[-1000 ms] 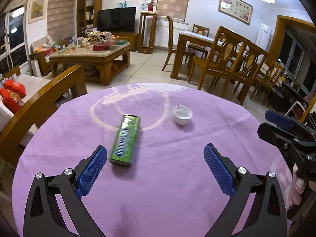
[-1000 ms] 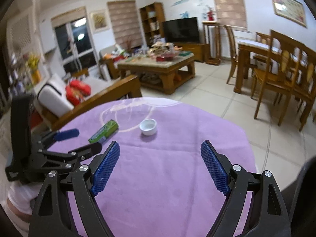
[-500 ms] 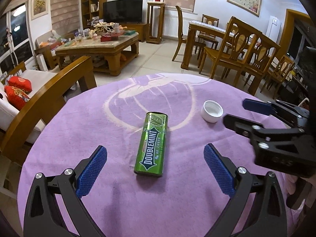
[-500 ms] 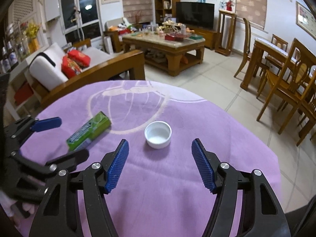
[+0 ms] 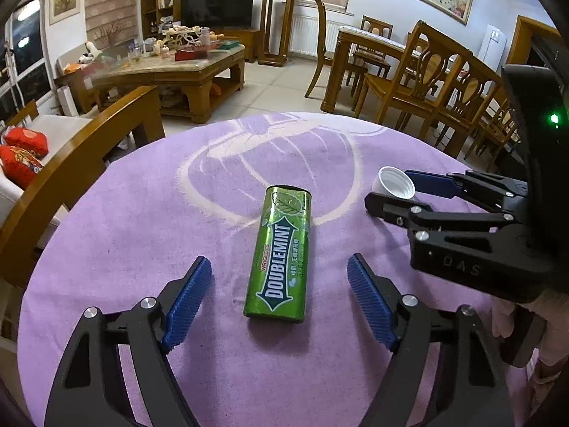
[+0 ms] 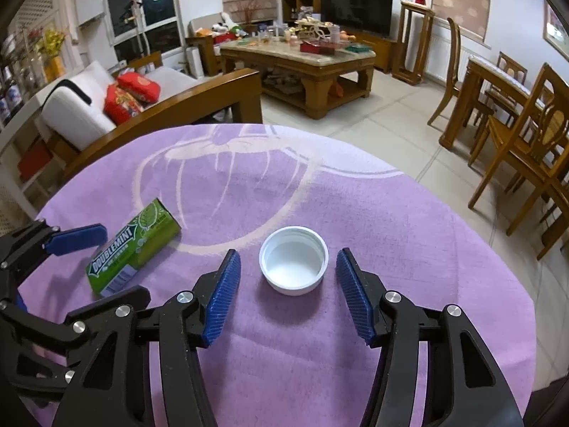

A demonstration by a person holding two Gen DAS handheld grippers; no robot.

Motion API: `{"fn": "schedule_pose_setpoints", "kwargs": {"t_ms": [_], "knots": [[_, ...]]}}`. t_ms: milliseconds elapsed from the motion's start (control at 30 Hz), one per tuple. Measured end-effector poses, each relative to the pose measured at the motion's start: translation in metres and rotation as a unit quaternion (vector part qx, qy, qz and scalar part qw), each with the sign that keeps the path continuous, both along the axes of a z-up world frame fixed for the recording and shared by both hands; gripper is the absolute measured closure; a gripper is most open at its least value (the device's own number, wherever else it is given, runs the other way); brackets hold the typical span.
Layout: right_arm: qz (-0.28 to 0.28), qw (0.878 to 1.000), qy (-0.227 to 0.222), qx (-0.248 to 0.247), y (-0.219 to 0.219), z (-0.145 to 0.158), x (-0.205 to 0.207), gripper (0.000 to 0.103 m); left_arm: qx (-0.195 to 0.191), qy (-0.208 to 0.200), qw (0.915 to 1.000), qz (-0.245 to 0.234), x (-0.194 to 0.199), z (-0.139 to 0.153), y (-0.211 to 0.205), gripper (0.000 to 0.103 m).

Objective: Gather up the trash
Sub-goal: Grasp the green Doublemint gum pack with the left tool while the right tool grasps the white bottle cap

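Two pieces of trash lie on my round table [image 6: 409, 213], which is covered in a purple cloth with a pale looping pattern: a green Doublemint gum pack [image 5: 281, 252] near the middle and a white bottle cap [image 6: 293, 259] just to its right, mouth up. My left gripper [image 5: 277, 295] straddles the near end of the gum pack, its jaws closing, with cloth still showing between each blue pad and the pack's long sides, so it has hold of nothing. My right gripper [image 6: 288, 284] has the cap between its jaws, which are also closing; the pads stand just beside the rim with a thin gap on both sides, no contact that I can see. In the left wrist view the right gripper's fingers [image 5: 426, 185] reach in from the right edge of the table, close to the pack but apart from it. The far half of the cloth is bare up to the far edge, and the right side toward the tiled floor [image 6: 402, 124] is open too. Beyond the left edge a wooden sofa frame [image 5: 71, 163] stands close.
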State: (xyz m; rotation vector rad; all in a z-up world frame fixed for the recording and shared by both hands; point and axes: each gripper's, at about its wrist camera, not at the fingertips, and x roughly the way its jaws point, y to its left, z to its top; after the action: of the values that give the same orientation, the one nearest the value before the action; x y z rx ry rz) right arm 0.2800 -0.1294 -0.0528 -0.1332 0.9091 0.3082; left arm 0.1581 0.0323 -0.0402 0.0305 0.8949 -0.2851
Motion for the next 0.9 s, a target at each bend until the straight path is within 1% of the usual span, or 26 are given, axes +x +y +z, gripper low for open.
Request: {"fn": "schedule_pose_setpoints", "kwargs": {"t_ms": [33,100,167,233,333,400,433,533,633,733,800,900], "knots": [[0.000,1.000,0.000,0.002,0.000,0.000,0.001,0.052,0.001,0.000,1.0000,0.001,0.000,0.000,-0.001,0.028],[-0.003,1.000,0.000,-0.002,0.000,0.000,0.003,0.055,0.009,-0.004,1.0000,0.000,0.000,0.001,-0.002,0.047],[-0.003,1.000,-0.002,-0.009,0.001,0.000,0.003,0.060,0.014,-0.006,0.9999,0.001,-0.002,0.001,-0.004,0.055],[-0.001,1.000,-0.003,-0.010,0.000,0.000,0.002,0.066,0.015,-0.007,0.9999,0.003,-0.002,0.002,-0.004,0.059],[-0.001,1.000,-0.002,-0.011,0.001,0.000,0.001,0.067,0.019,-0.008,0.9998,0.004,-0.002,0.003,-0.004,0.064],[-0.001,1.000,0.000,-0.012,0.001,0.000,0.000,0.067,0.039,-0.011,0.9991,0.007,-0.002,0.003,-0.007,0.071],[-0.001,1.000,0.002,-0.011,0.001,0.000,-0.002,0.067,0.041,-0.012,0.9990,0.008,-0.002,0.003,-0.007,0.072],[0.002,1.000,0.012,-0.001,-0.002,0.001,-0.008,0.067,0.029,-0.010,0.9995,0.007,-0.002,0.005,-0.004,0.072],[0.002,0.999,0.025,0.034,-0.011,0.005,-0.019,0.067,0.013,-0.008,0.9999,0.005,-0.002,0.006,0.001,0.072],[0.005,0.998,0.021,0.062,-0.020,0.016,-0.040,0.067,-0.001,-0.015,0.9998,0.008,-0.003,0.008,0.006,0.072],[0.007,0.997,0.018,0.080,-0.022,0.024,-0.054,0.067,-0.017,-0.017,0.9997,0.005,-0.007,0.009,0.010,0.072],[0.009,0.994,0.010,0.113,-0.032,0.035,-0.081,0.067,-0.017,-0.021,0.9996,0.004,-0.015,0.011,0.006,0.072]]}}
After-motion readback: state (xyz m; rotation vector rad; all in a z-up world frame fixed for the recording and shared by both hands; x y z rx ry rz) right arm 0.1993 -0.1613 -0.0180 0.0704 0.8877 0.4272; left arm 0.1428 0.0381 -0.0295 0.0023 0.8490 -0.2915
